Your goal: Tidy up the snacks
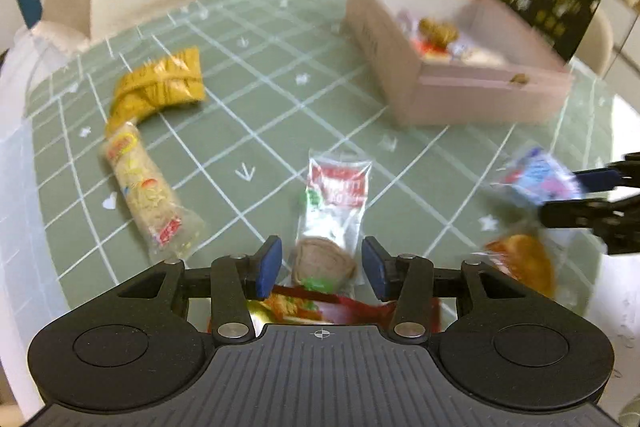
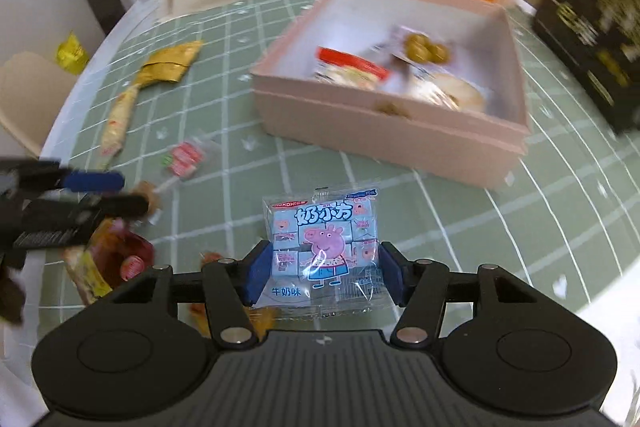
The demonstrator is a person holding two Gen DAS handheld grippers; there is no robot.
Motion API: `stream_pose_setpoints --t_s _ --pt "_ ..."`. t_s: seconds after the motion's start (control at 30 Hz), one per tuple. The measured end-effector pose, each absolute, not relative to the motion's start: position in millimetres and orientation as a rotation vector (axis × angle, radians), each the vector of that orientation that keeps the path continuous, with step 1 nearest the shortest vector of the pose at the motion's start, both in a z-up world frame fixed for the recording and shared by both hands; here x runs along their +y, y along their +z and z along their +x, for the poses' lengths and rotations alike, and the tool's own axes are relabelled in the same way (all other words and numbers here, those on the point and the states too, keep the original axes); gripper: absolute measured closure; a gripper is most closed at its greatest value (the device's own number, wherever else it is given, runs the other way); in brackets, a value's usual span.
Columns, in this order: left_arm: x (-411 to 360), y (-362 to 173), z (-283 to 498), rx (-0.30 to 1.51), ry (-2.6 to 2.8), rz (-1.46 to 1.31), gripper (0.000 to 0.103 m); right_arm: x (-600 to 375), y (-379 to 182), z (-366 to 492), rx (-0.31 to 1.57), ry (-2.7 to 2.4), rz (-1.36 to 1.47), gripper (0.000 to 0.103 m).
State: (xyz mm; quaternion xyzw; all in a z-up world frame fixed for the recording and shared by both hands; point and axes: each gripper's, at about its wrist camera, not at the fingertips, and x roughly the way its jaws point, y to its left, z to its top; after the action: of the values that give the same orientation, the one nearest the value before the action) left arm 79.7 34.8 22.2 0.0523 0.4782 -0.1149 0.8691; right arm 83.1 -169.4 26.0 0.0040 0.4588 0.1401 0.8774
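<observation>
**Light, crinkly packets: grip the body, not the seal**

The right gripper (image 2: 323, 269) has its jaws closed on the blue Peppa Pig packet (image 2: 324, 251), one blue pad on each side edge, and carries it above the counter (image 2: 460, 211) just short of the pink box (image 2: 400, 131). The packet looks very light and holds small cubes inside a slick, glossy film. That film is likely to slip if pinched only at the flat end seals, so the hold across the filled middle seems the safer one. It should need little squeeze, and too much could crush the cubes.

The left gripper (image 1: 322, 267) hovers low with its jaws standing wide, one on either side of the near end of the clear red-labelled packet (image 1: 334, 211), which lies flat on the counter pointing away. A round brown biscuit shows through the wrapper between the pads; it is probably brittle. Taking it across the biscuit's width, gently, looks better than grabbing the loose, empty film further up, which would fold and slide.

A long noodle-like pack (image 1: 146, 187) and a yellow packet (image 1: 160, 87) lie well apart to the left, both soft-wrapped. The box already holds several snacks.
</observation>
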Motion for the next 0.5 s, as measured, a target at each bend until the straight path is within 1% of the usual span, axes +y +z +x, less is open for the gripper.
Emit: stream_pose_setpoints --t_s 0.17,0.2,0.23,0.27,0.37,0.47,0.5 --pt "19.9 22.7 77.1 1.007 -0.272 0.099 0.057 -183.5 13.9 76.2 0.973 0.273 0.030 0.044" --pt "15.0 23.8 73.4 1.016 -0.291 0.087 0.057 -184.6 12.0 74.5 0.976 0.271 0.029 0.041" --pt "11.2 24.6 68.6 1.021 -0.301 0.082 0.057 -185.4 9.9 73.4 0.978 0.270 0.024 0.035" --pt "7.2 24.5 64.0 1.024 -0.304 0.078 0.057 -186.0 8.3 72.4 0.979 0.269 0.015 0.032" --pt "0.2 25.2 43.2 1.029 -0.286 0.038 0.057 -183.3 5.4 66.7 0.968 0.253 -0.031 0.030" --pt "-0.2 24.2 22.1 1.033 -0.269 -0.014 0.057 -177.0 21.9 47.7 0.875 0.248 -0.074 0.030" --pt "0.8 24.1 19.3 1.034 -0.258 -0.018 0.057 -173.2 30.9 37.5 0.823 0.291 -0.098 0.026"
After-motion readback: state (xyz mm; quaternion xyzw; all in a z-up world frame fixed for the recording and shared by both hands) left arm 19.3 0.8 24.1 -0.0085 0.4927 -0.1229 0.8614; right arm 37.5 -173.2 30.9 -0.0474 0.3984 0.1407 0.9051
